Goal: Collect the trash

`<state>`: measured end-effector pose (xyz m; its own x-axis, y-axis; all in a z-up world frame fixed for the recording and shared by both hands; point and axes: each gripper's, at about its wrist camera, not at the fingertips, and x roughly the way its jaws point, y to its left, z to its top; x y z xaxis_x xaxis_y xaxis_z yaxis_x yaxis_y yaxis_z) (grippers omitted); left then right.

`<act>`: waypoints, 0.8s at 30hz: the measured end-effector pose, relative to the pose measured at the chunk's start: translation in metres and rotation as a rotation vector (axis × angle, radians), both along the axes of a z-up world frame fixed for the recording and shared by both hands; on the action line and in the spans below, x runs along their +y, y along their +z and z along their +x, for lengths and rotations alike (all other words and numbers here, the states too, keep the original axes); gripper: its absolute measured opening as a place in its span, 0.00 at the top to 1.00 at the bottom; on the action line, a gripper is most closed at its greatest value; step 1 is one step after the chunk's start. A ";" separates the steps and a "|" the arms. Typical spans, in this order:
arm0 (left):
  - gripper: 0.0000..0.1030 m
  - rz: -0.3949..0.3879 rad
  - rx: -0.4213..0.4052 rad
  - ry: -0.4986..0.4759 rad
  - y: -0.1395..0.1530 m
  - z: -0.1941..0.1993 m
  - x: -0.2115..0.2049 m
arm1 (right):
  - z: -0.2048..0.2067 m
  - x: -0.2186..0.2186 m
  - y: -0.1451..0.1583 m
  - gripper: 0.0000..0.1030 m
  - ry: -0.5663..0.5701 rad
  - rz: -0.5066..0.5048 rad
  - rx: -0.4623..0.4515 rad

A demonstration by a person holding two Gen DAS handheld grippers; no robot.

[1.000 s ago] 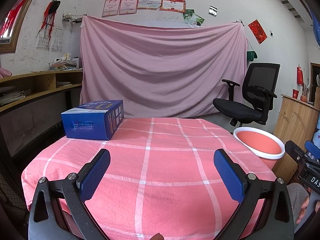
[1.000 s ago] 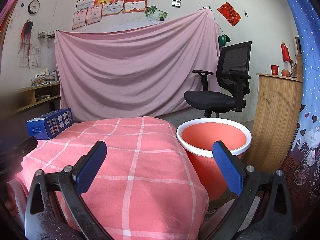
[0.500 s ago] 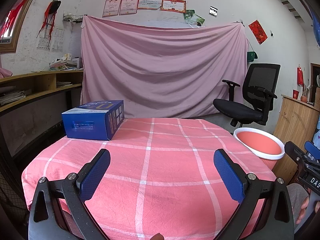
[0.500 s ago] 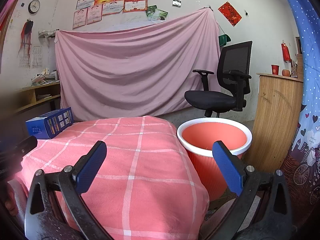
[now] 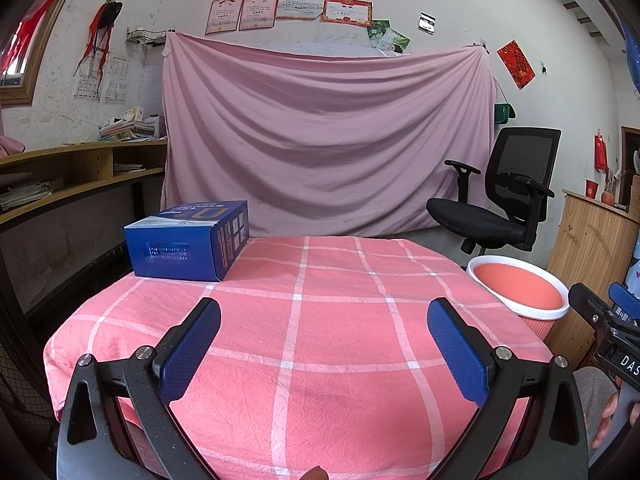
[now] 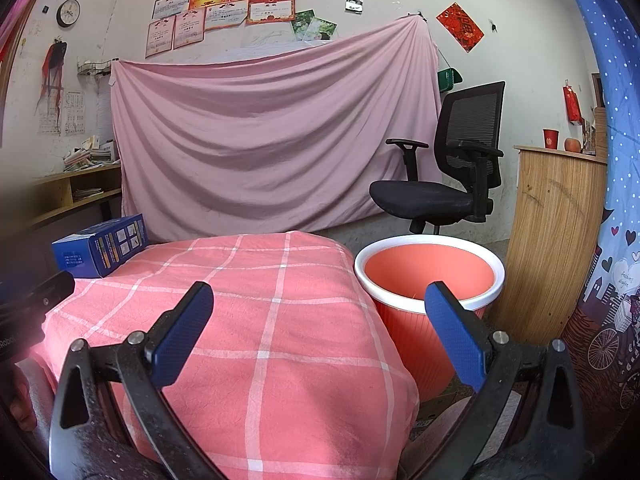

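Observation:
A blue cardboard box (image 5: 188, 240) lies on the far left corner of the table with the pink checked cloth (image 5: 320, 320); it also shows in the right wrist view (image 6: 100, 246). A coral bin with a white rim (image 6: 430, 276) stands on the floor to the right of the table, and shows in the left wrist view (image 5: 518, 288). My left gripper (image 5: 324, 320) is open and empty above the near part of the table. My right gripper (image 6: 320, 308) is open and empty above the table's right edge, near the bin.
A black office chair (image 5: 504, 200) stands behind the bin. A wooden cabinet (image 6: 556, 240) is to the right of the bin. Wooden shelves (image 5: 72, 176) run along the left wall. A pink sheet (image 5: 320, 140) hangs behind the table.

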<state>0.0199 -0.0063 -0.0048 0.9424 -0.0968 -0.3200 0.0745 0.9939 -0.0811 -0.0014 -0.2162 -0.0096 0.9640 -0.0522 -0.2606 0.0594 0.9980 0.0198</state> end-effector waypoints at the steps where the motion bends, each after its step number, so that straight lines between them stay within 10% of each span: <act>1: 0.02 -0.001 0.000 0.000 0.000 0.000 0.000 | 0.000 0.000 0.000 0.00 0.001 0.000 0.000; 24: 0.02 0.003 0.005 0.019 -0.001 0.001 -0.002 | -0.001 0.003 -0.001 0.00 0.001 0.001 0.002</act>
<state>0.0213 -0.0078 -0.0059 0.9426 -0.0782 -0.3247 0.0556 0.9954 -0.0782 -0.0024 -0.2134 -0.0109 0.9636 -0.0512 -0.2624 0.0588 0.9980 0.0212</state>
